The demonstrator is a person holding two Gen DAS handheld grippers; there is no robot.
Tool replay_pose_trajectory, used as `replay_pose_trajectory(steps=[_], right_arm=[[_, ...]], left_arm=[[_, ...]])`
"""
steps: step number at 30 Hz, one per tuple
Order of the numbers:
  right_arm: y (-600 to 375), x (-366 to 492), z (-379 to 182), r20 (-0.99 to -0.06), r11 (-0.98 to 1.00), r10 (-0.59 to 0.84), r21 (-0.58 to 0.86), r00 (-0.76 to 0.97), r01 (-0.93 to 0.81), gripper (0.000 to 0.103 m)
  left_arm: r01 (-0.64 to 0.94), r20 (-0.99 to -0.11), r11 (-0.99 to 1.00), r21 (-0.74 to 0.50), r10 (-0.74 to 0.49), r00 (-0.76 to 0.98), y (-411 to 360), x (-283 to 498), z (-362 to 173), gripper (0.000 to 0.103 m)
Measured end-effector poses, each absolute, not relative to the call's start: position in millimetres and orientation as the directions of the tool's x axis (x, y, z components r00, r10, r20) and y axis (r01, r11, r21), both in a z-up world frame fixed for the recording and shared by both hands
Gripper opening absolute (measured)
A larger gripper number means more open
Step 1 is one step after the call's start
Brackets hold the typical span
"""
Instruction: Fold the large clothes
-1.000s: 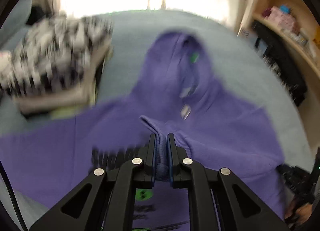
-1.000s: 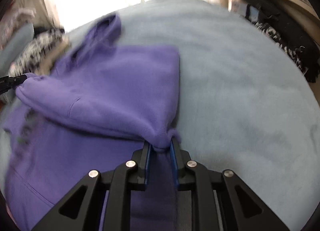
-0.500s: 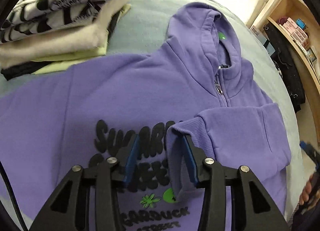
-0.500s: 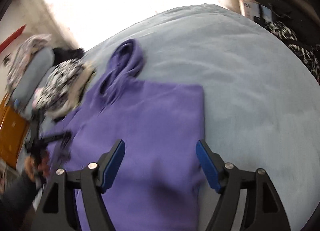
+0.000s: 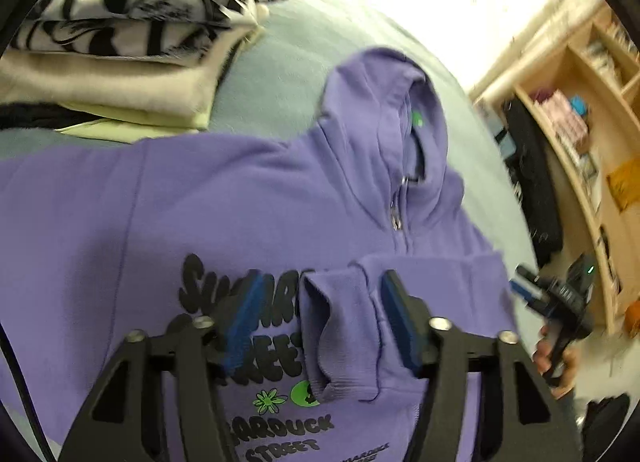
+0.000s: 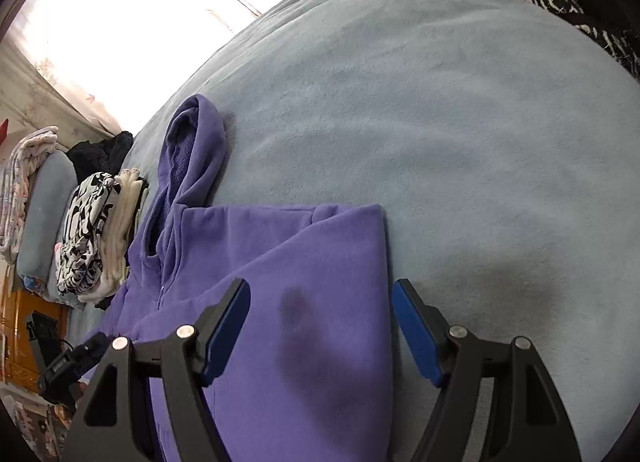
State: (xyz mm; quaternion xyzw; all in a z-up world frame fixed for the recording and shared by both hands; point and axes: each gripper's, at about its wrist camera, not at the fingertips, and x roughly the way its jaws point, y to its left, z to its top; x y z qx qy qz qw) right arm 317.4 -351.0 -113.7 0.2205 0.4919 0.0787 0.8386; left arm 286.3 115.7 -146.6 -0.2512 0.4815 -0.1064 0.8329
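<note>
Lying face-up on the pale blue bed [image 6: 460,109], the purple hoodie [image 5: 248,197] has one sleeve [image 5: 404,294] folded across its printed chest, ribbed cuff [image 5: 332,326] resting between the blue pads of the left tool [image 5: 320,318]. That tool is spread wide, pinching nothing. Right tool [image 6: 322,326] is likewise spread, hovering above the folded sleeve edge, empty. Hood [image 6: 192,149] points toward the bright window. Folded clothes stack [image 5: 132,33] sits just beside the hoodie's shoulder. Wooden shelf [image 5: 588,149] stands beyond the bed.
</note>
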Motion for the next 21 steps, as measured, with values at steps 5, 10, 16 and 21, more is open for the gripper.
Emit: replay_pose_trajectory(steps=[5, 10, 16, 21], right_arm=[[-356.5, 318.0, -124.2, -0.79, 0.879, 0.364, 0.466, 0.493, 0.098, 0.073], [-362.7, 324.0, -132.4, -0.786, 0.863, 0.377, 0.491, 0.49, 0.123, 0.073], [-365.7, 336.8, -140.7, -0.772, 0.836, 0.406, 0.53, 0.489, 0.141, 0.031], [-354.3, 325.8, -113.8, -0.741, 0.869, 0.362, 0.488, 0.565, 0.084, 0.01]], left_arm=[[-0.039, -0.8, 0.879, -0.475, -0.413, 0.437, 96.3, 298.4, -166.4, 0.071], [-0.012, -0.843, 0.93, -0.366, -0.327, 0.427, 70.2, 305.6, -173.3, 0.067], [0.025, -0.885, 0.977, -0.211, -0.202, 0.419, 41.9, 305.6, -158.2, 0.006], [0.006, -0.852, 0.994, -0.108, -0.096, 0.515, 41.6, 310.5, -131.2, 0.004]])
